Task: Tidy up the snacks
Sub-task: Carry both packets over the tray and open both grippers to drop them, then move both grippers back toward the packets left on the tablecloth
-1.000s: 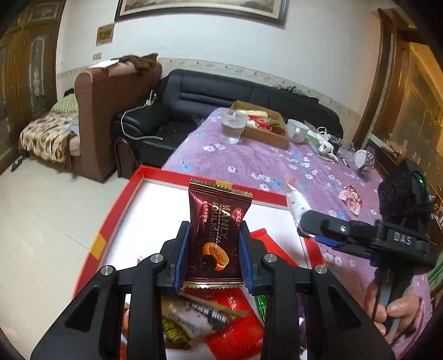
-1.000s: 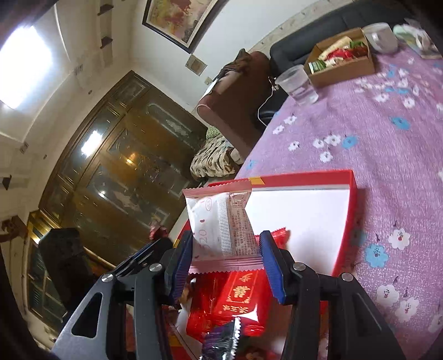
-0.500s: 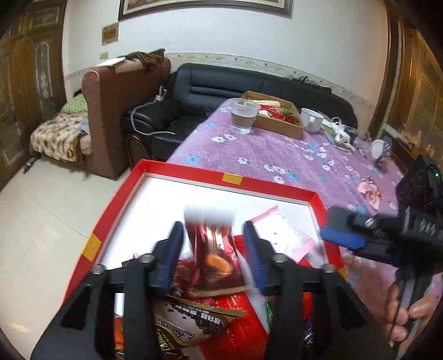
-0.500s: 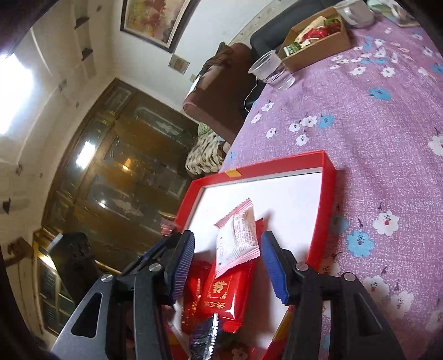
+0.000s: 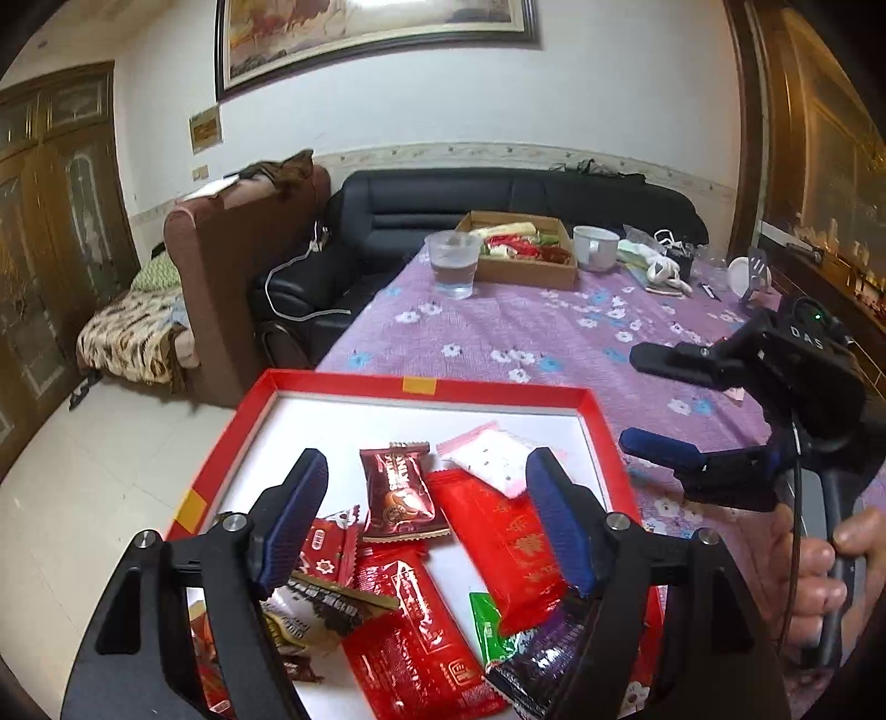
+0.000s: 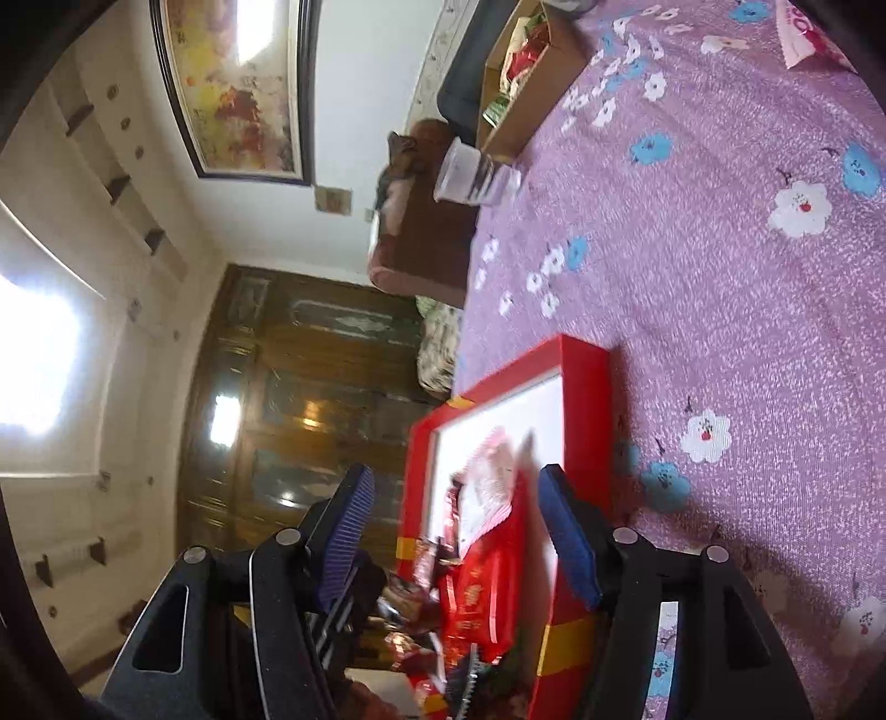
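Note:
A red tray (image 5: 310,382) with a white floor holds several snack packets. A brown chocolate packet (image 5: 397,493) lies in it between my left gripper's (image 5: 426,465) open, empty jaws. A pink-white packet (image 5: 493,457) lies beside it on a red packet (image 5: 509,545). My right gripper (image 5: 631,396) is open and empty to the right of the tray, above the purple cloth. In the right wrist view the right gripper (image 6: 454,479) is rolled sideways over the tray's rim (image 6: 587,382), with the pink-white packet (image 6: 487,487) below it.
A purple flowered tablecloth (image 5: 526,327) covers the table. At the far end stand a glass of water (image 5: 454,263), a cardboard box of snacks (image 5: 523,255) and a white cup (image 5: 595,246). One pink packet (image 6: 803,33) lies on the cloth. A sofa stands beyond.
Both grippers let go of their packets. The brown packet and the pink-white packet dropped into the tray. Both grippers opened wide and the right one pulled away to the right and rolled.

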A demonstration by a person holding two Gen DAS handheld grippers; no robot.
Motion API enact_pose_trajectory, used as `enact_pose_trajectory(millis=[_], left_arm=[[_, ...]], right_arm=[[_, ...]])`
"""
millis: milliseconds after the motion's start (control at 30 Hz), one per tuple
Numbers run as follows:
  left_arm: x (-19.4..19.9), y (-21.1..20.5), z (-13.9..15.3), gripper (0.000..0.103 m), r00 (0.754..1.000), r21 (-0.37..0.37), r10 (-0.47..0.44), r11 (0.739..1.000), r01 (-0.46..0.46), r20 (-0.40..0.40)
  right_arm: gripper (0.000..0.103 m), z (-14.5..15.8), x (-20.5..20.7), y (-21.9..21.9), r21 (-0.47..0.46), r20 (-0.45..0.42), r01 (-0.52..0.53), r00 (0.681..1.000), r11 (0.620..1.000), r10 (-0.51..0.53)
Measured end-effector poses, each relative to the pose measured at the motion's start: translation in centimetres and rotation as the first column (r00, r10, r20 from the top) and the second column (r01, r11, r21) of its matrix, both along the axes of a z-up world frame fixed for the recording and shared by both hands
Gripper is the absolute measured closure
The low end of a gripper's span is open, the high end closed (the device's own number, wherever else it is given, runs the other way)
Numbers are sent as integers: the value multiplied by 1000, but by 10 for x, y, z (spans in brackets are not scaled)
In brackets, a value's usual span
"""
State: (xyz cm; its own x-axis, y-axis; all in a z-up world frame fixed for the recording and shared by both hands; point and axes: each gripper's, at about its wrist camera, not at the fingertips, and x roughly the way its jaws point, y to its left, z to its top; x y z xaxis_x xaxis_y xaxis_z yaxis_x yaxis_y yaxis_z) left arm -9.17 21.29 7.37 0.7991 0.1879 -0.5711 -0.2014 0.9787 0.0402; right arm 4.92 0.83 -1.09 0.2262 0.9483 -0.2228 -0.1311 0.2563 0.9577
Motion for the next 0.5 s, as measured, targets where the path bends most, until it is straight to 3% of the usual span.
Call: enact_pose_trajectory(millis=[200,367,500], left_arm=[[-27,27,13,26,994,-15,110,994,-110,17],[-77,70,19,26,962,-23,272,962,-272,32],[-114,88,16,21,936,17,348,937,-349,45]], right_arm=[[36,-1,7,-10,12,-11,34,999,999,-34],[36,1,11,-16,-19,2,62,998,998,-62],[35,5,10,-16,-53,35,59,998,997,-57]])
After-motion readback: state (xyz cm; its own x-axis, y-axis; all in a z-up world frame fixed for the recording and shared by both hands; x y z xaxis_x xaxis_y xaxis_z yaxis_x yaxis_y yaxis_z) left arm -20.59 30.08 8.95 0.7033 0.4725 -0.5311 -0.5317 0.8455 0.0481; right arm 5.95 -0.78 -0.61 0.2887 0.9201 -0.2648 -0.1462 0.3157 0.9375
